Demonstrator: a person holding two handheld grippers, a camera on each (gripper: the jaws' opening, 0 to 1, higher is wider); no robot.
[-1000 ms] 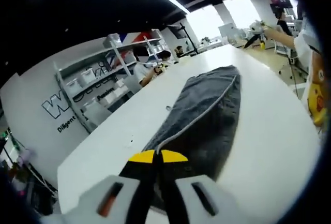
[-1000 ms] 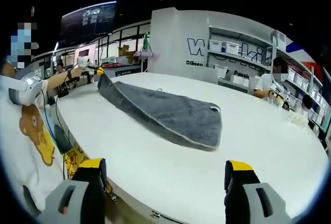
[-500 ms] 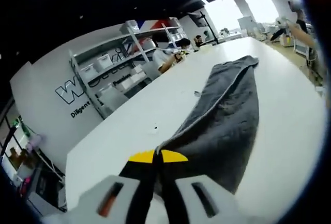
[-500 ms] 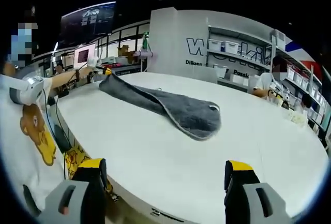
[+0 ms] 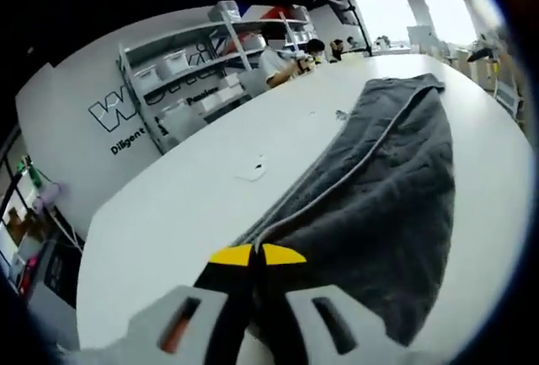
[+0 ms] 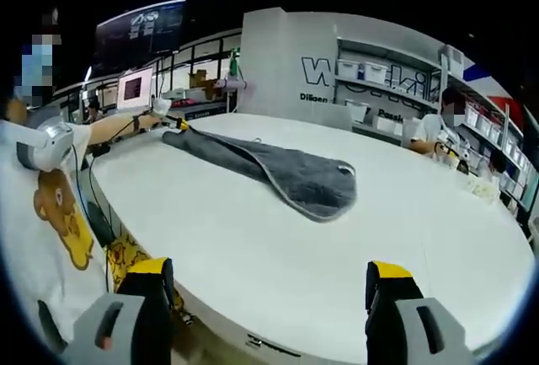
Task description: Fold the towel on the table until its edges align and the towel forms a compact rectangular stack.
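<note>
In the left gripper view, the left gripper (image 5: 255, 255) has its jaws pinched on a corner of the grey towel (image 5: 387, 188), which stretches ahead over the white table (image 5: 185, 205). In the right gripper view, the right gripper (image 6: 269, 276) stands open and empty, the towel well ahead. It looks soft and limp; the far free corner seems the best hold.
</note>
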